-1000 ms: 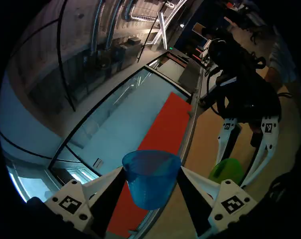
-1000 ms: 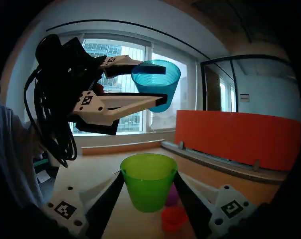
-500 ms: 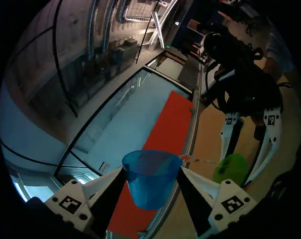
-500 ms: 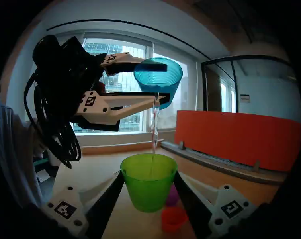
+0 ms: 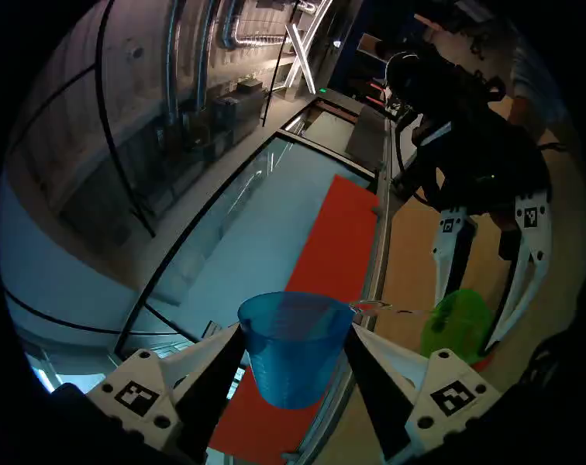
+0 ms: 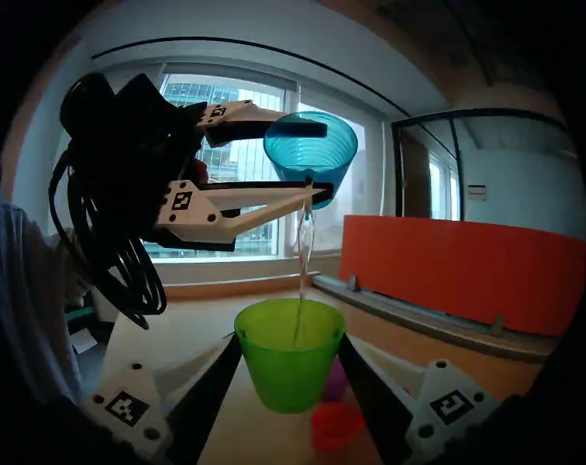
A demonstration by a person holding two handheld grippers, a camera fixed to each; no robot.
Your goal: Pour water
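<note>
A clear blue cup (image 5: 294, 347) sits between the two white fingers of my left gripper (image 5: 293, 360), which is shut on it. In the right gripper view that blue cup (image 6: 310, 151) is tilted high above, and a thin stream of water (image 6: 302, 256) falls from its rim into a green cup (image 6: 290, 361). My right gripper (image 6: 290, 372) is shut on the green cup and holds it upright. In the left gripper view the green cup (image 5: 457, 325) shows at the right, between the right gripper's white fingers (image 5: 449, 256), with the stream of water (image 5: 390, 308) reaching it.
A wooden tabletop (image 6: 215, 325) lies below the green cup. A small red cup (image 6: 336, 425) and a purple one (image 6: 336, 381) stand on it just behind the green cup. An orange partition (image 6: 463, 267) runs along the table's right side. Windows (image 6: 231, 170) are behind. A sleeve (image 6: 22, 310) shows at left.
The blue cup has tipped further over the last second. A stream of water began falling from it into the green cup and still runs. Both grippers hold nearly the same places.
</note>
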